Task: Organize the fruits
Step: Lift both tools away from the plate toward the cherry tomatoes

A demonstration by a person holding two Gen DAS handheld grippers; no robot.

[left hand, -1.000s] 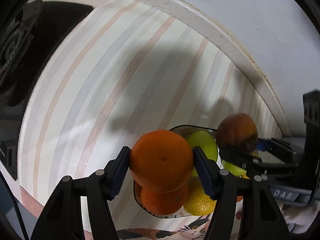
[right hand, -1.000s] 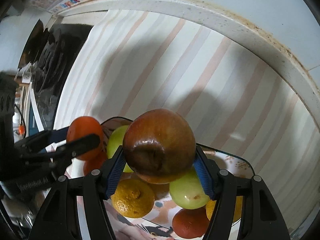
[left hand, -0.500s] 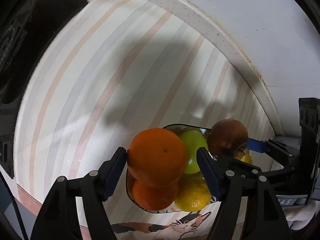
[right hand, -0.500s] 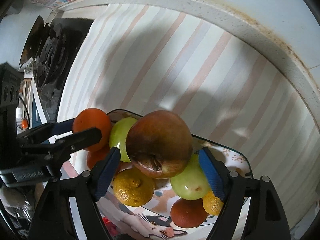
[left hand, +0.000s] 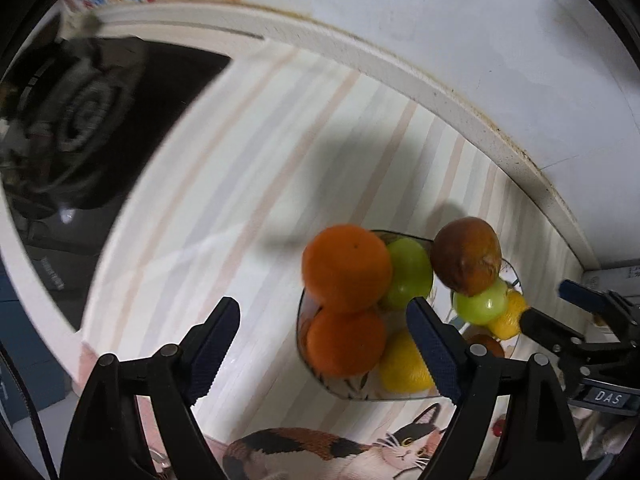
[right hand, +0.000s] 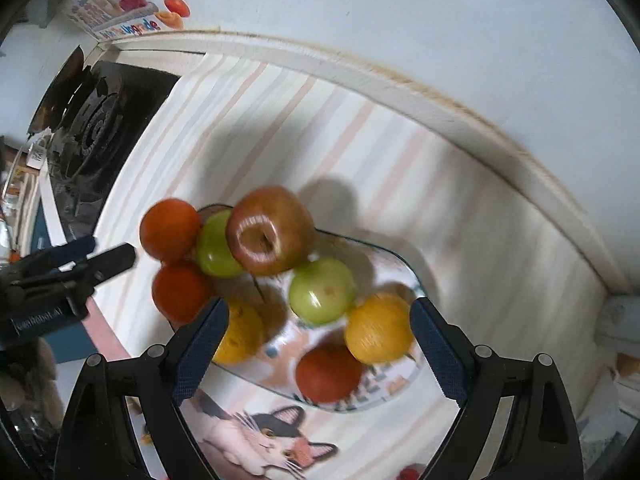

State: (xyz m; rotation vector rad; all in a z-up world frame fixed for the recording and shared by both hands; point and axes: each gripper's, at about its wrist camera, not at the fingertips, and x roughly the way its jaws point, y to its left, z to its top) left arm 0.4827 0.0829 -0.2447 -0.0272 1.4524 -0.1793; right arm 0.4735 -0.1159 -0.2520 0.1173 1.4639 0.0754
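— Two pairs of tongs, both empty? Which one has let go?

— Both. My left gripper [left hand: 322,338] has its jaws wide apart with nothing between them, and my right gripper [right hand: 318,342] stands just as wide.

— Where is the fruit?

— Piled on the glass plate [right hand: 414,280], which sits on the striped cloth [right hand: 460,208]. The top orange [left hand: 347,267] rests on the lower orange [left hand: 346,342], touching the green apple [left hand: 412,274] beside it. The red-brown apple [right hand: 270,242] lies on top of the heap, its hollow end facing my right camera.

— And the rest?

— A second green apple [right hand: 322,290], a yellow citrus [right hand: 378,328], a red-orange fruit [right hand: 328,372] near the front rim, and a lemon [left hand: 404,366] partly behind my left finger.

— Anything else nearby?

— A stove burner [right hand: 94,130] to the left, and a cat print [right hand: 272,436] just in front of the plate.
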